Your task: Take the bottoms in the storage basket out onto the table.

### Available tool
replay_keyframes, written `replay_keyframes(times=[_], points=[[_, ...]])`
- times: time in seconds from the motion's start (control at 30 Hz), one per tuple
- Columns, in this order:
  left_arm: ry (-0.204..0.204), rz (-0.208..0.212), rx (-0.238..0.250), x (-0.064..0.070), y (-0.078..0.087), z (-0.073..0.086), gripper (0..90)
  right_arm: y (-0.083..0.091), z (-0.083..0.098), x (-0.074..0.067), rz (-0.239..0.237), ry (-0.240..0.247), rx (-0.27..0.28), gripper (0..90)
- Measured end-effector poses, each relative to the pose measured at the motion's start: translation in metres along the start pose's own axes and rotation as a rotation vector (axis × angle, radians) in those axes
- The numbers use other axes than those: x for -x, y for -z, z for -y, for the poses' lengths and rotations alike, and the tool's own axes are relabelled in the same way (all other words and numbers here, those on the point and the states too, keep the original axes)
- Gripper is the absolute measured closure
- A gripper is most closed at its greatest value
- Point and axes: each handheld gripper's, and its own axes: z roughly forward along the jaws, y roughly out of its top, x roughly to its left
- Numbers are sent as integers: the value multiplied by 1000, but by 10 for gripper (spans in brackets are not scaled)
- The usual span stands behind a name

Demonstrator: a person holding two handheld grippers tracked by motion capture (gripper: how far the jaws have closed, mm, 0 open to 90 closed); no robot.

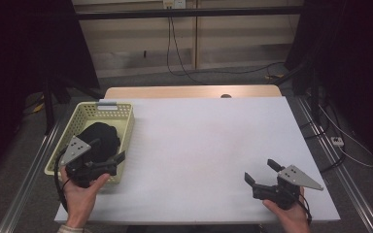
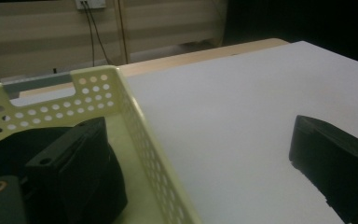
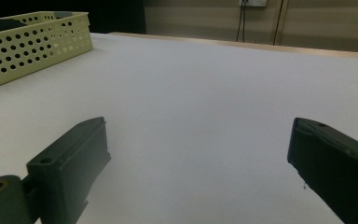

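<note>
Right gripper [image 1: 262, 174]: near the front right of the white table top [image 1: 213, 145], jaws wide apart, holding nothing.
Left gripper [image 1: 110, 150]: jaws spread, 1 jaw over the basket's right wall, holding nothing.
Black soft cloth bundle [image 1: 101, 134]: lying inside the pale yellow plastic basket with holes [image 1: 108, 111].
Job: looks done, the cloth is put away.
Left to do: maybe just pull both hands back.

— Baskets, perforated, pale yellow?
— One basket [image 1: 126, 127], at the table's left edge.
— Contents?
— One black bundle [image 1: 102, 136], kind not clear from here.
— Grippers?
— Two: one left gripper [image 1: 111, 154], one right gripper [image 1: 261, 171], two black jaws each.
— Tables?
— One table [image 1: 209, 145], white-topped
</note>
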Motion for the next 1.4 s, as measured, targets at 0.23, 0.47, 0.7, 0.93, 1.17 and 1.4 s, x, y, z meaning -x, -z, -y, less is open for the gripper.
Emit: replay_keyframes(times=[0.23,0.47,0.7,0.93,1.17,1.4], points=[[1,-19,35,-11,6,-17,69,1,1,1,-1,1,-3,51],[21,-27,7,-25,2,-29,73,0,1,0,3,-2,-7,51],[34,-116,-62,-44,-10,-34,85,-2,1,0,0,-5,-14,52],[69,-133,-70,-60,-24,-41,79,0,1,0,3,-6,-8,52],[55,-151,-57,-73,-37,-43,88,0,2,0,0,-5,-12,52],[113,-153,-118,-85,-43,-43,92,-1,2,0,-2,-10,-19,52]])
